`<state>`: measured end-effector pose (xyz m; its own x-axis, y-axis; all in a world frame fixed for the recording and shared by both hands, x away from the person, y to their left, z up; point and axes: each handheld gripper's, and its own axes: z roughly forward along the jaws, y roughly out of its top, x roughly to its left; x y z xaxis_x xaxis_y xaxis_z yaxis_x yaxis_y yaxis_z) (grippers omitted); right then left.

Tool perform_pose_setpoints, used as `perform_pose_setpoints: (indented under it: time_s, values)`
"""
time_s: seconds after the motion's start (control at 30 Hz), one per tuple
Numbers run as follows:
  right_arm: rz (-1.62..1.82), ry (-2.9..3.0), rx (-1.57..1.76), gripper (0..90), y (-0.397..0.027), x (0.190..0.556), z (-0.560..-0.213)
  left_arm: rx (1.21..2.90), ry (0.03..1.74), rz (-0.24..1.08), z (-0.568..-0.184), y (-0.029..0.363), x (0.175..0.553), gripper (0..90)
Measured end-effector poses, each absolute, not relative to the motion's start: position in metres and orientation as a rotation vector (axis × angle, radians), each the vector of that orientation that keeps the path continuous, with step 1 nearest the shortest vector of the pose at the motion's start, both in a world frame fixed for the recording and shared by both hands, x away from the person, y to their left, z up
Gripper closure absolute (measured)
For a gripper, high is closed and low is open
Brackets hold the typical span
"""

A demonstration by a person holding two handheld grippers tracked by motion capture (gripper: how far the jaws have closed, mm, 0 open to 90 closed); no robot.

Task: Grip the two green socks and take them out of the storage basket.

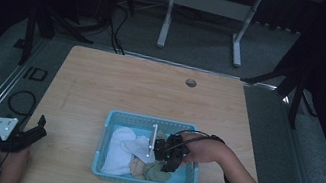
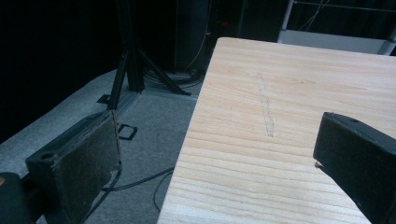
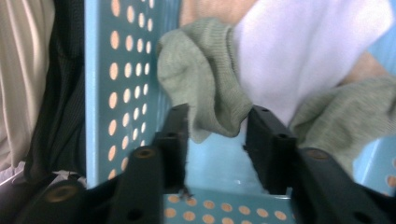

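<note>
The grey-green knitted sock lies in the light-blue perforated plastic basket, at the basket's near side beside the white folded cloth. The right gripper is inside the basket; the sock's toe end hangs between its jaws, which stand narrowly apart and do not visibly press it. The sock's long axis runs away from the jaws. The left gripper idles open, well left of the basket, so the right hand is nearer.
</note>
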<state>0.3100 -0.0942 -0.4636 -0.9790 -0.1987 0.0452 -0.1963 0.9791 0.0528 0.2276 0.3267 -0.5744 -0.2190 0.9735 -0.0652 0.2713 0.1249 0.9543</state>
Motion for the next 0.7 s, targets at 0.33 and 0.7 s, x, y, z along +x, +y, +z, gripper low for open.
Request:
perform_pose_setpoints:
  time_s: [0.33, 0.7]
  values:
    - [-0.048, -3.074, 0.369, 82.5, -0.097, 0.303, -0.448, 1.236, 1.624, 1.138, -0.574, 0.327, 0.228, 0.7]
    - [-0.101, -3.116, 0.329, 82.6, -0.110, 0.303, -0.415, 1.235, 1.625, 1.138, -0.574, 0.326, 0.228, 0.7]
